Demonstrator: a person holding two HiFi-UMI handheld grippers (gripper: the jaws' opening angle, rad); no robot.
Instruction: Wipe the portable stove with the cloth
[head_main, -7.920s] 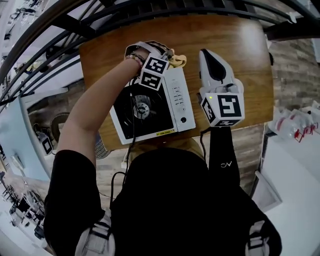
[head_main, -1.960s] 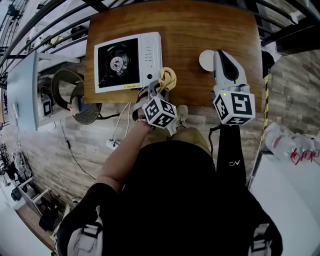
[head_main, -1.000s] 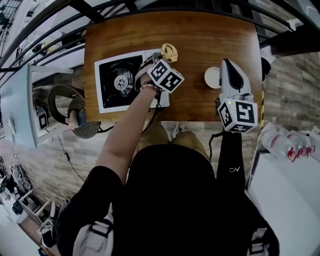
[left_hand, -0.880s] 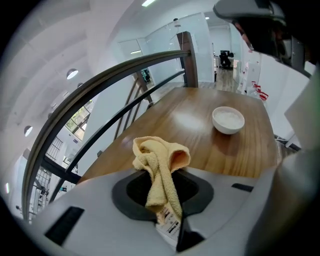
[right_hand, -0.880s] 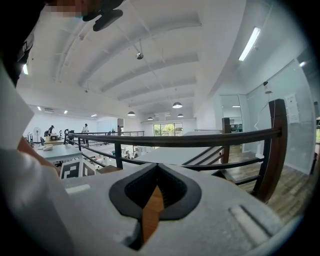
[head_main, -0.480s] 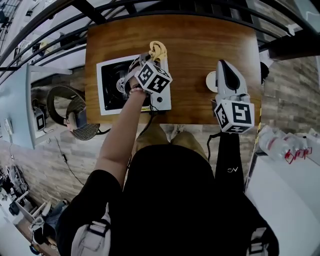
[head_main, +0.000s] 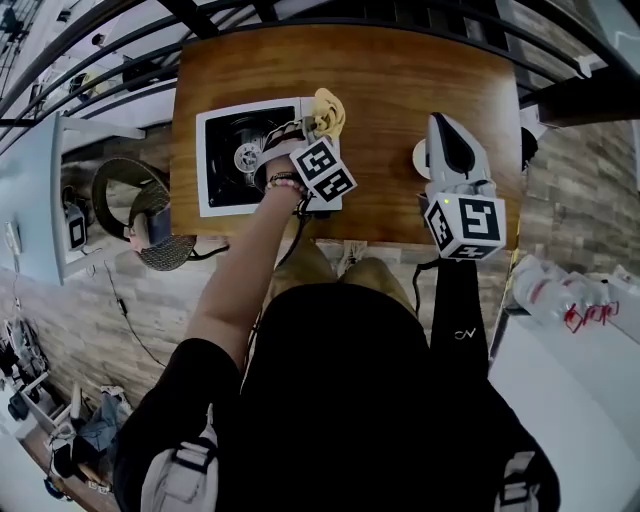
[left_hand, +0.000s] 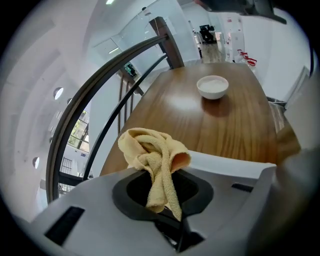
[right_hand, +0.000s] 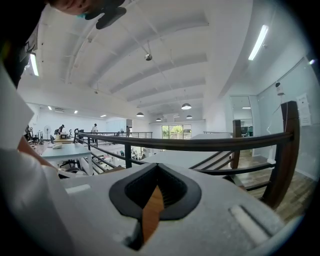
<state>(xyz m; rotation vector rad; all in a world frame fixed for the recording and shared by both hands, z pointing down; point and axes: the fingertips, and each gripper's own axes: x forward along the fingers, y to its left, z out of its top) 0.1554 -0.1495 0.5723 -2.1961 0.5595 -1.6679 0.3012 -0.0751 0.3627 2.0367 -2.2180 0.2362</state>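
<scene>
Head view: left gripper (head_main: 317, 128) presses yellow cloth (head_main: 328, 104) on the portable stove's (head_main: 222, 190) upper right corner, left of frame on desk (head_main: 400, 70); right gripper (head_main: 446, 132) at right | Left gripper view: jaws clamped on cloth | Right gripper view: jaws nearly together, empty

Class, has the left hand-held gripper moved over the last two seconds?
Yes. Gripping the yellow cloth, the left hand-held gripper moved from the wooden table's near edge to over the white portable stove's right side.
</scene>
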